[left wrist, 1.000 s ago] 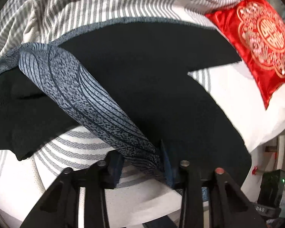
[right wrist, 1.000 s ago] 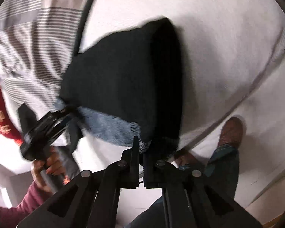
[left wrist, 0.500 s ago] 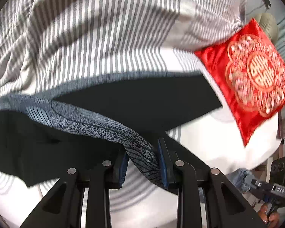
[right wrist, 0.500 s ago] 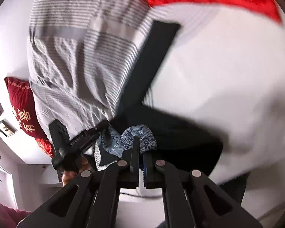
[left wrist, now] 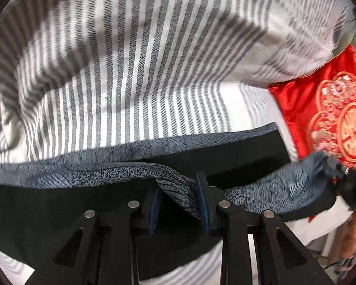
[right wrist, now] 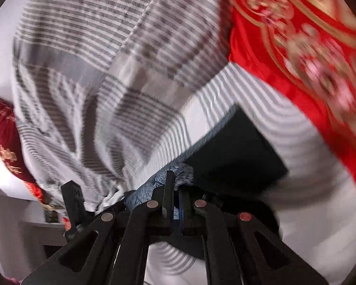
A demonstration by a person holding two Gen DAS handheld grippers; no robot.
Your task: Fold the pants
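Note:
The black pants [left wrist: 59, 204] lie across a striped bed, with a blue-grey patterned waistband [left wrist: 173, 185] lifted above them. My left gripper [left wrist: 179, 192] is shut on that waistband, with the band bunched between its pads. My right gripper [right wrist: 175, 190] is shut on the other end of the waistband [right wrist: 180, 173], just over the black pant leg [right wrist: 237, 152]. In the left wrist view the right gripper [left wrist: 351, 178] shows at the far right, holding the band's end.
A grey-and-white striped duvet [left wrist: 142, 59] is heaped behind the pants. A red embroidered cushion [left wrist: 332, 109] lies to the right; it also shows in the right wrist view [right wrist: 308, 47]. A dark red pillow [right wrist: 4, 137] lies at that view's left edge.
Both grippers have carried the waistband forward over the pant legs toward the duvet and cushion. The black legs now lie lower and closer in view. Both grips held.

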